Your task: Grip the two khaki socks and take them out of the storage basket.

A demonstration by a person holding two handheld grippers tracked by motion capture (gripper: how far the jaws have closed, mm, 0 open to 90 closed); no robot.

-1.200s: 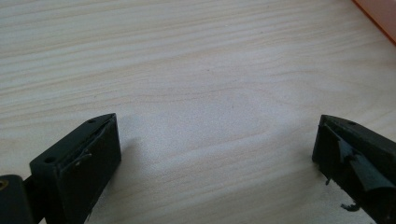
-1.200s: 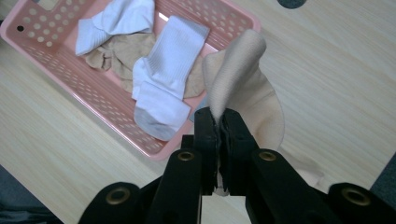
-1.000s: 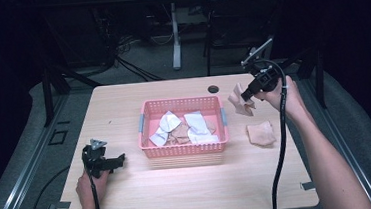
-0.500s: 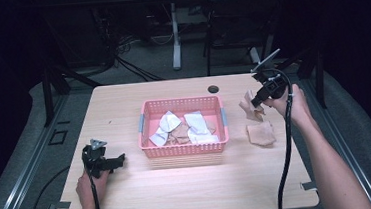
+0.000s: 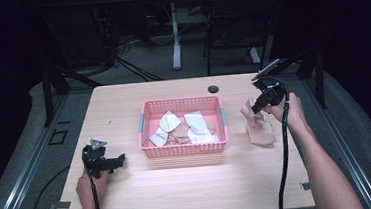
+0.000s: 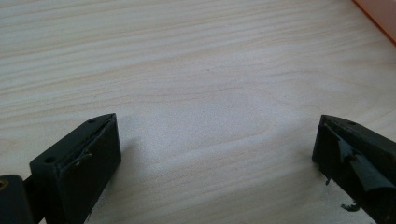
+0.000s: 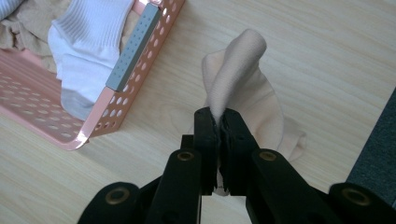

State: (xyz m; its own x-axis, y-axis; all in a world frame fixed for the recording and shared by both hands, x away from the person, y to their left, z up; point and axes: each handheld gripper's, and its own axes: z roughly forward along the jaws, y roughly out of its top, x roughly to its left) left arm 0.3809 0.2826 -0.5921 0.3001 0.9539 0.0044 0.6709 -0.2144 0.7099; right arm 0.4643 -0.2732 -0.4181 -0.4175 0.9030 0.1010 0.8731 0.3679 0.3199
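A pink plastic basket (image 5: 144, 118) (image 7: 116, 109) stands mid-table with white and beige socks inside, one white sock (image 7: 88, 32) lying close to its rim. To the basket's right, my right gripper (image 5: 255, 108) (image 7: 218, 122) is shut on a beige sock (image 5: 252, 114) (image 7: 236, 70), whose free end reaches down onto another beige sock (image 5: 262, 134) (image 7: 268, 116) lying flat on the table. My left gripper (image 5: 118, 161) (image 6: 215, 154) rests low at the table's front left, its jaws open over bare wood with nothing between them.
The light wooden table (image 5: 190, 184) has a small dark cable hole (image 5: 213, 88) near its far edge. Both gripper cables trail off the front edge. Dark floor, table legs and stands lie behind and around the table.
My right gripper has come down and toward the front with the beige sock, from above the table's right side to just over the flat sock. The left gripper stayed put.
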